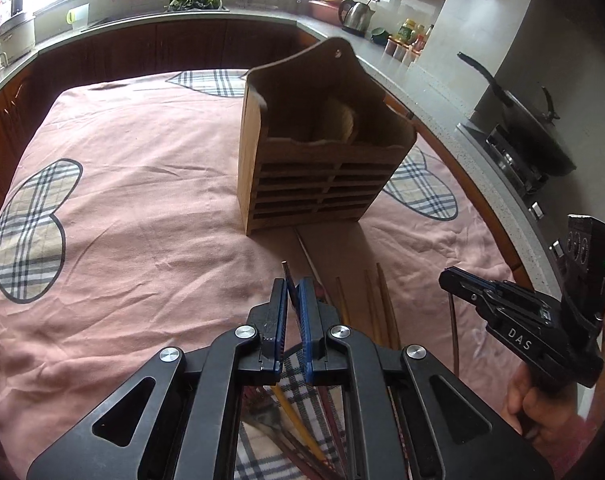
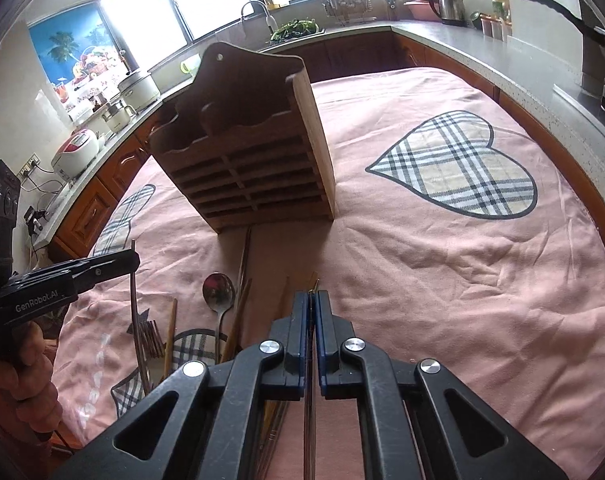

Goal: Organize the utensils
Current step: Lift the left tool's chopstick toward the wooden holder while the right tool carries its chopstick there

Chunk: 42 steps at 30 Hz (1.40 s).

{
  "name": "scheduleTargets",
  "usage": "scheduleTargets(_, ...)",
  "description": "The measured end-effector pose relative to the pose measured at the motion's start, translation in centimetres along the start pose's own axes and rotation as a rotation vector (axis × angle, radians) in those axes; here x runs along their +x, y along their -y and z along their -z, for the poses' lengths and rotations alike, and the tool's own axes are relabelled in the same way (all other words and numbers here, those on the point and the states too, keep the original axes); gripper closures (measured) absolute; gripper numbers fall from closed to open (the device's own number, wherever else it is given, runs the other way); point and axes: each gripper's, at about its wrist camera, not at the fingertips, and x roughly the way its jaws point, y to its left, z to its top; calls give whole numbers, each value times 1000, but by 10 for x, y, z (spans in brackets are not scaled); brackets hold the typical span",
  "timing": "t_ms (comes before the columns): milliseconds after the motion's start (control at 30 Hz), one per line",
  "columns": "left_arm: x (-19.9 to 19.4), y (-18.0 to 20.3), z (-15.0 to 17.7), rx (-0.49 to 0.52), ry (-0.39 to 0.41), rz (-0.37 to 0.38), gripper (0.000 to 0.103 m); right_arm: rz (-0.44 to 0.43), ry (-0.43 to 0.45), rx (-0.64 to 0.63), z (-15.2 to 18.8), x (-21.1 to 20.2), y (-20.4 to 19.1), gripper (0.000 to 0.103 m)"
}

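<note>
Between the nearly closed fingers of my left gripper [image 1: 293,300] sits a thin dark chopstick [image 1: 287,276], its tip poking out ahead. Such sticks are judged light, stiff and smooth, so a pinch near mid-length should limit slipping. My right gripper [image 2: 310,312] is pressed almost shut on a slim stick [image 2: 311,400] I can barely see. Loose chopsticks [image 2: 238,320] and a metal spoon [image 2: 219,292] lie on the pink cloth [image 2: 442,280], just before the wooden holder [image 2: 258,160] standing upright.
</note>
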Motion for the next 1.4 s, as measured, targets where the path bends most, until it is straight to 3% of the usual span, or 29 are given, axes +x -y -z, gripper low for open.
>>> scheduleTargets(500,-96,18,18,21,216,53,100,-18,151,-56,-12,-67,-30,99)
scheduleTargets(1100,-129,17,35,19,312,67,100,-35,243,-91,-16,-97,-46,99)
scheduleTargets(1400,-149,18,21,17,403,67,100,-42,309,-86,-30,-109,-46,99)
